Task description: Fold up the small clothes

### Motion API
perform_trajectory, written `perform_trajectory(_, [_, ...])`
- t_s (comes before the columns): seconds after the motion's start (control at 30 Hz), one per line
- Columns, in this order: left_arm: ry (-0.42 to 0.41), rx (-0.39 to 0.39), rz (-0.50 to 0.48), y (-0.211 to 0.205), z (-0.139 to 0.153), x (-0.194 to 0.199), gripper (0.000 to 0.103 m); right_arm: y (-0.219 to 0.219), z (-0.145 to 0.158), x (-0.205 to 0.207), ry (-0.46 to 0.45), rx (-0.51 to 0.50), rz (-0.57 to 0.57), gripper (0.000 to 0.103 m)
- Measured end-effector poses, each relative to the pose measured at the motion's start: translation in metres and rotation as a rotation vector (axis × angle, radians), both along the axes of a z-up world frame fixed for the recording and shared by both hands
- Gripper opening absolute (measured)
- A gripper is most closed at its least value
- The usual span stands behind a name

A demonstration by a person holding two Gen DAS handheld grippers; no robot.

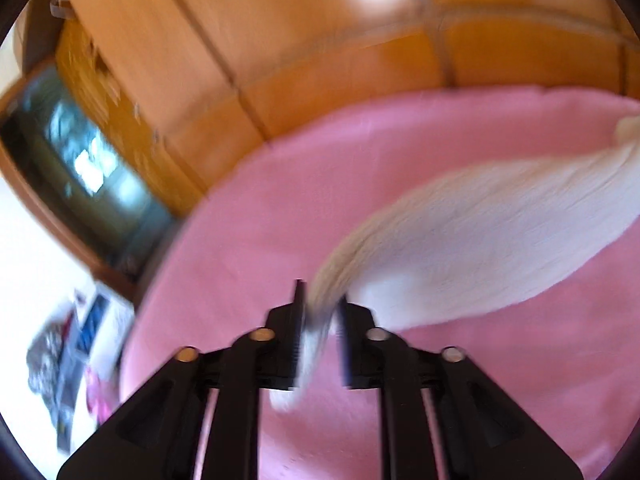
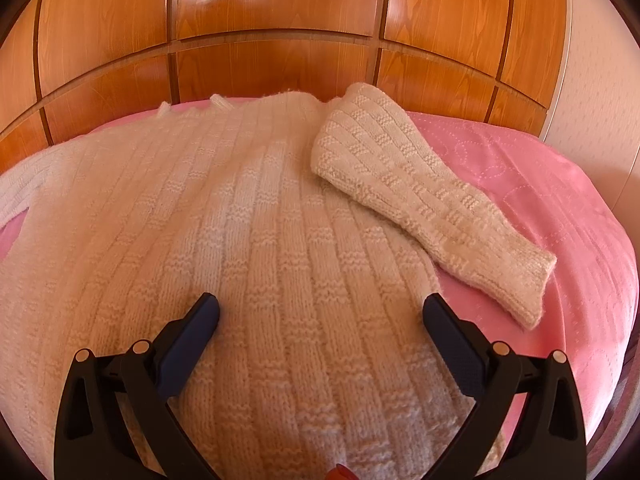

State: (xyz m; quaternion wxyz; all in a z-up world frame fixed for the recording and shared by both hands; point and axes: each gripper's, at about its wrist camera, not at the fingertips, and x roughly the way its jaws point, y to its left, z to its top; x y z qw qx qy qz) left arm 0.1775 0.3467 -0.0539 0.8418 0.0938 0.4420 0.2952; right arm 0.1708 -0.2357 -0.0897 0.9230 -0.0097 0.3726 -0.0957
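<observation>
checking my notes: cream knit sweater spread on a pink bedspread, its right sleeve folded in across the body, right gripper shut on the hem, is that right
Not quite: the right gripper is open, its jaws spread wide over the sweater, gripping nothing, as the right wrist view shows. The rest holds: the sleeve is folded in across the body, on the pink bedspread.

Left gripper [image 1: 320,312] with a white knitted sleeve [image 1: 480,248] between its fingers, above a pink bedspread [image 1: 280,200].

The picture is smeared with blur. The sleeve end runs down between the two dark pads, which stand a little apart; whether they press on the wool cannot be told. From there the sleeve stretches up and away to the right over the bedspread. Behind the bed stand orange wooden wardrobe doors [image 1: 320,40]. To the left a glass-fronted cabinet [image 1: 80,160], and lower left some blurred clutter [image 1: 68,360] against white.
</observation>
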Motion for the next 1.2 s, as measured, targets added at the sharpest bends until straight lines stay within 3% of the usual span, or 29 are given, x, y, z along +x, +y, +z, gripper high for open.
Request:
perform_trajectory(0.07, [0.015, -0.003, 0.110, 0.017, -0.012, -0.002, 0.045, 0.000, 0.000, 0.000, 0.000, 0.000, 0.000, 0.101])
perform_trajectory(0.2, [-0.041, -0.019, 0.235, 0.030, -0.007, -0.015, 0.045, -0.001, 0.000, 0.000, 0.001, 0.005, 0.001, 0.101])
perform_trajectory(0.27, [-0.156, -0.077, 0.170, 0.011, 0.012, -0.029, 0.048, -0.001, 0.000, 0.000, 0.000, 0.010, 0.000, 0.101])
perform_trajectory(0.3, [-0.186, -0.096, 0.139, 0.000, 0.017, -0.032, 0.061, -0.001, 0.000, 0.000, -0.001, 0.013, -0.002, 0.101])
perform_trajectory(0.33, [-0.217, -0.117, 0.098, -0.016, 0.023, -0.036, 0.068, -0.001, 0.000, 0.000, -0.001, 0.014, -0.004, 0.101])
perform_trajectory(0.4, [-0.278, -0.172, -0.015, -0.058, 0.034, -0.041, 0.073, 0.000, 0.000, 0.000, -0.002, 0.012, -0.007, 0.101])
perform_trajectory(0.47, [-0.285, -0.251, -0.159, -0.107, 0.037, -0.038, 0.073, 0.000, 0.000, 0.000, -0.002, 0.012, -0.008, 0.101])
perform_trajectory(0.63, [-0.255, -0.458, -0.398, -0.216, 0.028, -0.040, 0.073, -0.002, 0.000, -0.001, 0.003, 0.037, -0.007, 0.101])
perform_trajectory(0.73, [-0.247, -0.460, -0.481, -0.266, 0.019, -0.037, 0.081, -0.004, 0.000, -0.001, 0.006, 0.050, -0.006, 0.101])
perform_trajectory(0.83, [-0.187, -0.377, -0.527, -0.299, -0.006, -0.036, 0.083, -0.009, 0.000, 0.000, 0.026, 0.088, -0.002, 0.101])
perform_trajectory(0.9, [-0.099, -0.354, -0.515, -0.311, -0.024, -0.028, 0.083, -0.014, 0.001, -0.002, 0.047, 0.133, 0.026, 0.101])
perform_trajectory(0.97, [-0.121, -0.368, -0.514, -0.306, -0.019, -0.030, 0.083, -0.019, 0.005, -0.007, 0.048, 0.157, 0.053, 0.101])
perform_trajectory(1.07, [-0.129, -0.426, -0.501, -0.292, -0.023, -0.033, 0.086, -0.039, 0.015, -0.029, -0.024, 0.269, 0.024, 0.101])
perform_trajectory(1.2, [-0.130, -0.463, -0.493, -0.281, -0.025, -0.036, 0.087, -0.095, 0.015, -0.050, -0.049, 0.546, -0.153, 0.101])
